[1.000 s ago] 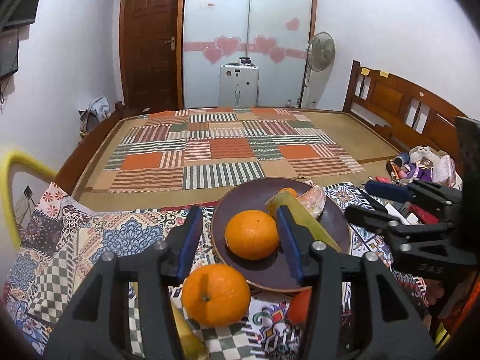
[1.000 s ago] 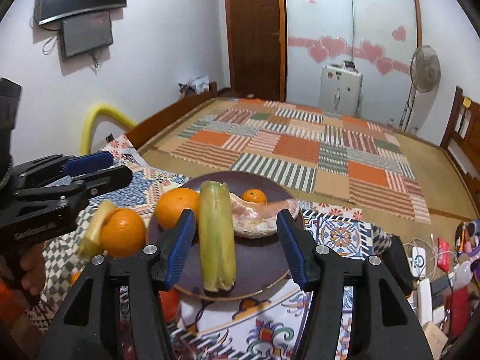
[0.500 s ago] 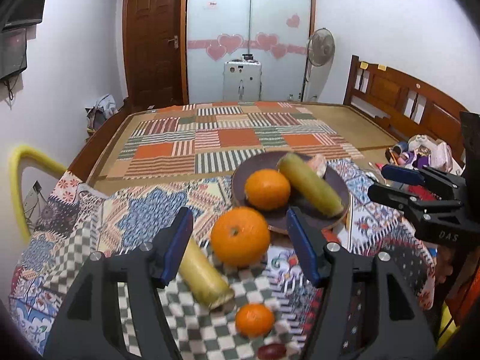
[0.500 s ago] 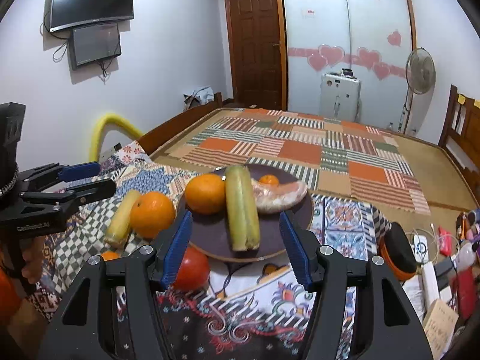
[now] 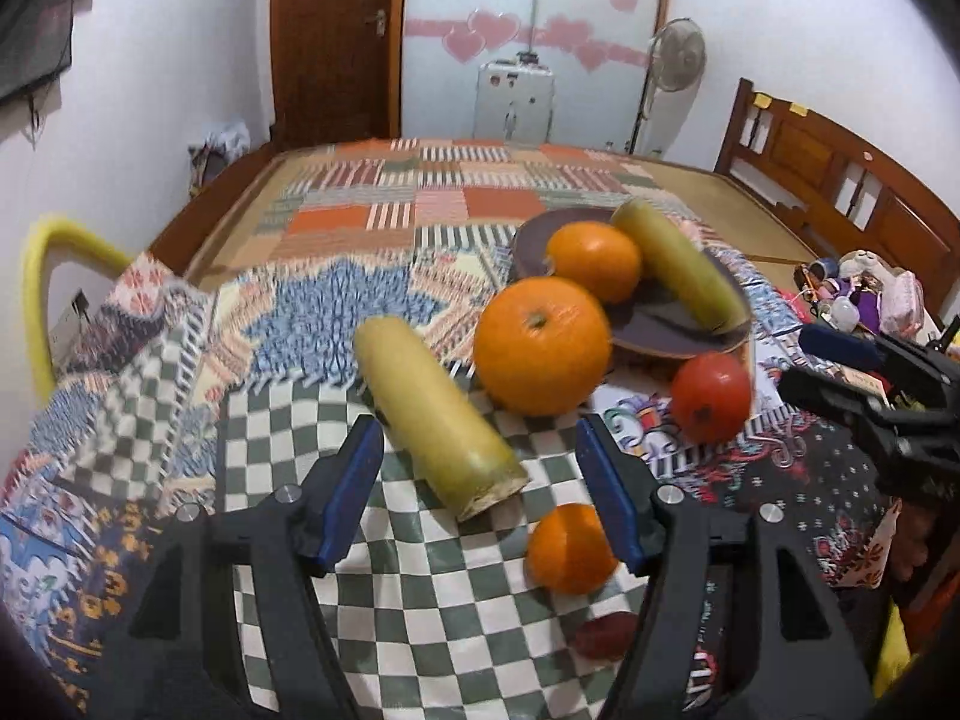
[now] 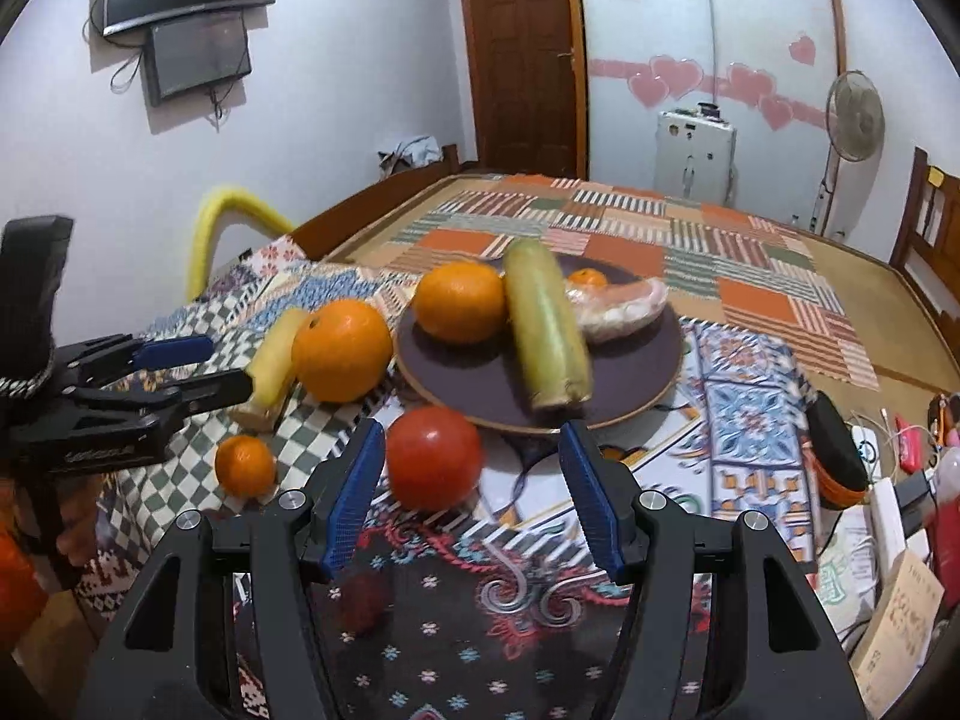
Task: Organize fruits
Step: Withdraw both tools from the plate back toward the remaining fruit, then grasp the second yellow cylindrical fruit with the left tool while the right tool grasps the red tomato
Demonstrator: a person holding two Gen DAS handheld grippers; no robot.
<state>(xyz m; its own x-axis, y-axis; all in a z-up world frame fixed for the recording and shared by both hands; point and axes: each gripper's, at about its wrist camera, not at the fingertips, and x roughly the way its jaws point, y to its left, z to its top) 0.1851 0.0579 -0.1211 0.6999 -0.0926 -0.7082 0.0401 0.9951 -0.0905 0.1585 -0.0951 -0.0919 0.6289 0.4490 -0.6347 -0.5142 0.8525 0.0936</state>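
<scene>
A big bed [image 5: 480, 192] with a striped patchwork mat fills the far half of the room. In front of it a patterned cloth [image 5: 288, 336] covers the near surface where the fruit lies.

On that cloth, toward the far right, sits a dark round plate [image 6: 480, 384]. It holds an orange [image 6: 461, 302] on its left side, a long yellow-green stalk piece [image 6: 547, 336] lying across the middle, a pale wrapped piece [image 6: 618, 309] to the right, and a small mandarin [image 6: 587, 278] at the far edge.

The left gripper [image 5: 480, 468] hangs over the checked part of the cloth, its blue-padded jaws spread and just opened wider, pinching nothing. A second yellow stalk piece [image 5: 435, 417] lies on the cloth with its cut end reaching in between the jaws, touching neither pad. The right gripper [image 6: 471, 474] hovers over the dark flowered area, jaws parted as well and empty.

A large orange [image 5: 540, 345] rests on the cloth just left of the plate, close against the far end of the loose stalk piece. A red tomato [image 6: 433, 457] lies near the plate's near rim, just ahead of the right gripper's left pad. A small tangerine [image 5: 570, 549] sits on the checks beside the left gripper's right pad; I cannot tell whether they touch. Nearest of all, a small dark red fruit [image 5: 603, 636] lies blurred on the cloth.
</scene>
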